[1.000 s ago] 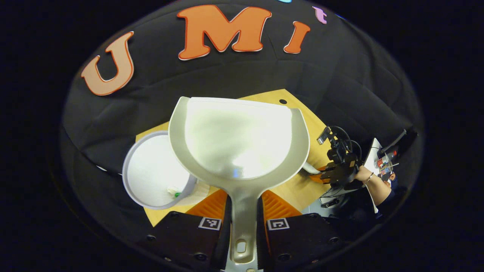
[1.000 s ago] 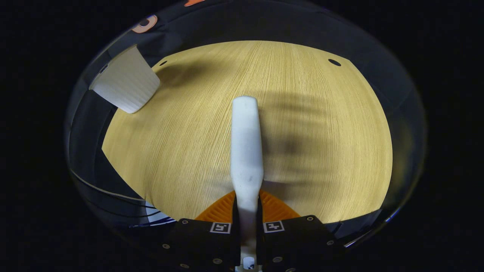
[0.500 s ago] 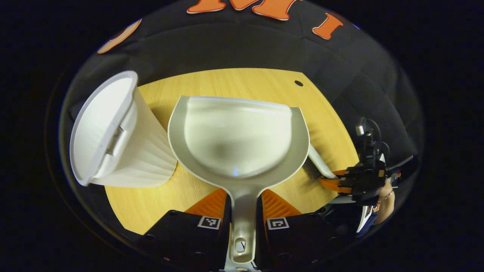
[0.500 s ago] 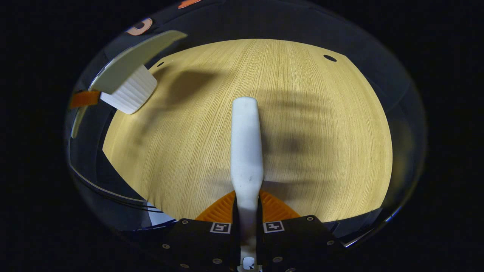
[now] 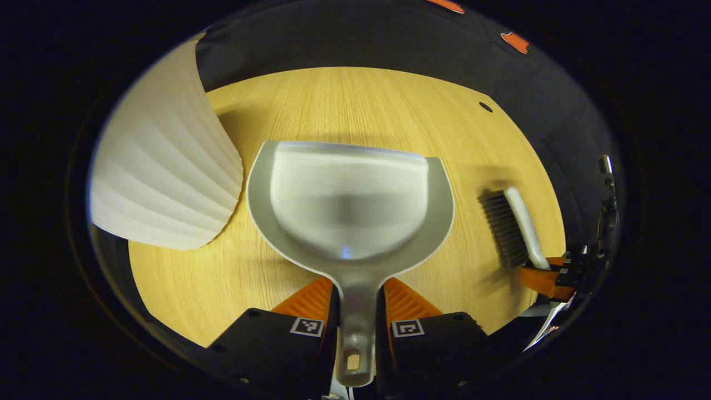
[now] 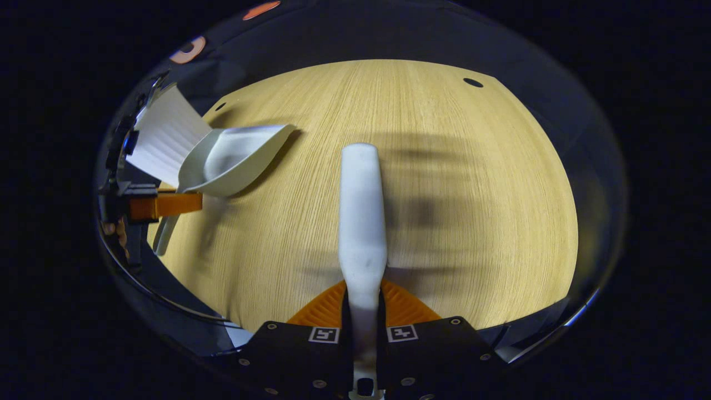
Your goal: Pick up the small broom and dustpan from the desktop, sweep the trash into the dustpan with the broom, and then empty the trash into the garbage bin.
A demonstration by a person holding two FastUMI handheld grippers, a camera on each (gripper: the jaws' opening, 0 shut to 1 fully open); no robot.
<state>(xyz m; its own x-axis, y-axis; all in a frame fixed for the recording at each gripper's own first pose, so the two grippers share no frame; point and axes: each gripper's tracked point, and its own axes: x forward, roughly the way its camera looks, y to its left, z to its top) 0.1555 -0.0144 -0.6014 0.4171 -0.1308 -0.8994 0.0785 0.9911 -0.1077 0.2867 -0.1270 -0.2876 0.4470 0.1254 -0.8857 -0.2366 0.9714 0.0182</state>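
Note:
My left gripper [image 5: 358, 303] is shut on the handle of the grey dustpan [image 5: 350, 205], whose empty pan hangs low over the wooden table [image 5: 361, 105]. The white ribbed garbage bin [image 5: 166, 178] stands just left of the pan. In the right gripper view my right gripper [image 6: 362, 308] is shut on the white broom [image 6: 362, 222], which points straight ahead over the table. In the left gripper view the broom [image 5: 514, 225] shows at the right, dark bristles facing left, with the right gripper [image 5: 555, 275] behind it. In the right gripper view the dustpan [image 6: 233, 158] and the bin [image 6: 164, 136] sit far left.
The table [image 6: 444, 166] has small round holes near its far edge [image 5: 485, 106] [image 6: 472, 82]. Black cloth wall rises behind it. The left gripper [image 6: 161, 204] and a bit of a hand appear at the left rim of the right gripper view.
The left gripper has swung the dustpan away from over the bin's mouth and down towards the table. The bin now sits to its left. The right gripper has barely moved.

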